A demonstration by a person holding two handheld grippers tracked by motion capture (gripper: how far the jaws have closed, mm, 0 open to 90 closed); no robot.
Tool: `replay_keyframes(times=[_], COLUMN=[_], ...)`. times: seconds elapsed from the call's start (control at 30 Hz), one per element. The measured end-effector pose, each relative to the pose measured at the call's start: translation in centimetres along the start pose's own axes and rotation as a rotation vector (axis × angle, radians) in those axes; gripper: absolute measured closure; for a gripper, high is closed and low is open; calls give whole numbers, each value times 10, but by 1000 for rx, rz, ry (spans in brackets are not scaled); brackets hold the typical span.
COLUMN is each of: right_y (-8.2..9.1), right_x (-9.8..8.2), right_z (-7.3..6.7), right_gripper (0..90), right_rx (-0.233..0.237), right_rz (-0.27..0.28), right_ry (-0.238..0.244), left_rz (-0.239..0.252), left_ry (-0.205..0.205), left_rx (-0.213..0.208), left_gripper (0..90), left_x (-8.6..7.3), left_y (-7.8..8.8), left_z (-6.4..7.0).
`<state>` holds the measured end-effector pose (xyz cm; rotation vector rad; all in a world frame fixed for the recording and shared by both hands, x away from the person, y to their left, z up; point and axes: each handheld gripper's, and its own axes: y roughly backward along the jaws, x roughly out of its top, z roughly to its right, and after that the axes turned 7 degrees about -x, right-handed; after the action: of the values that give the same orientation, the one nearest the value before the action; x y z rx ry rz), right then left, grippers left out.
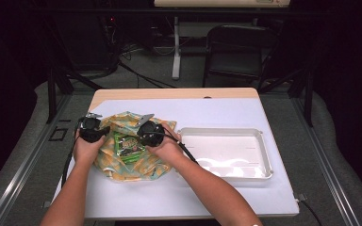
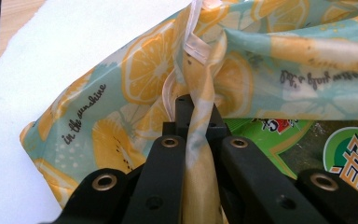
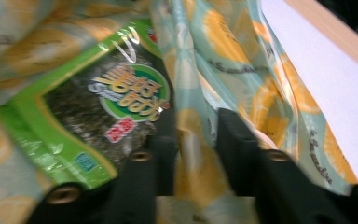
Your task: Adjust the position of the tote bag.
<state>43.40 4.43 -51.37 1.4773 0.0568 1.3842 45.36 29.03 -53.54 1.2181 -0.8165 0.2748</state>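
Observation:
A fabric bag [image 1: 132, 167] printed with orange slices on pale teal lies on the white table cover. A green snack packet [image 1: 128, 145] sits in its open mouth. My left gripper [image 1: 104, 133] is at the bag's left rim. In the left gripper view it [image 2: 196, 114] is shut on a twisted fold of the bag [image 2: 144, 70], with the packet [image 2: 349, 158] to the right. My right gripper [image 1: 141, 139] is at the right rim. In the right gripper view its jaws [image 3: 196, 126] close on a bunched strip of bag fabric [image 3: 223, 42] beside the packet [image 3: 98, 107].
A shallow white tray [image 1: 264, 155] stands to the right of the bag with nothing in it. The white cover [image 1: 217, 113] runs to the wooden far edge of the table [image 1: 174, 92]. A dark chair [image 1: 238, 47] stands beyond the table.

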Motion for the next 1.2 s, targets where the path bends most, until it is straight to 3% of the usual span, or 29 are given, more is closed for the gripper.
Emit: replay_keyframes(times=[0.03,0.07,0.1,0.13,0.33,0.43,0.53,0.7,0.87,1.07,1.2], right_y=[0,-6,-6,-11,-26,-29,-34,-46,-54,-64,-68], right_x=[0,-1,-1,-2,0,2,6,11,11,9,8], right_z=[0,5,5,12,31,34,37,44,52,55,55], right_gripper=[735,814,814,874,900,900,900,900,900,900,900], right_rx=[0,-6,-6,-8,-41,-61,-84,-107,-102,-86,-85], right_rz=[0,-14,-14,-27,-71,-78,-107,-126,-149,-169,-180], right_ry=[0,-39,-39,-58,-144,-152,-126,-179,-185,-225,-224], left_rz=[-3,-4,-7,-4,-13,-21,-26,-36,-52,-61,-57], left_ry=[-4,-1,1,2,-17,-25,-24,-28,-39,-23,20], left_rx=[2,-1,-1,0,4,6,9,14,8,9,-10], left_gripper=[900,900,900,900,900,900,900,898,898,898,898], left_x=[0,0,-1,-1,-1,-1,-2,-2,-4,-5,-6], left_y=[0,0,-1,-1,-1,-2,-3,-6,-9,-14,-17], left_z=[0,0,1,1,5,6,6,7,9,7,2])
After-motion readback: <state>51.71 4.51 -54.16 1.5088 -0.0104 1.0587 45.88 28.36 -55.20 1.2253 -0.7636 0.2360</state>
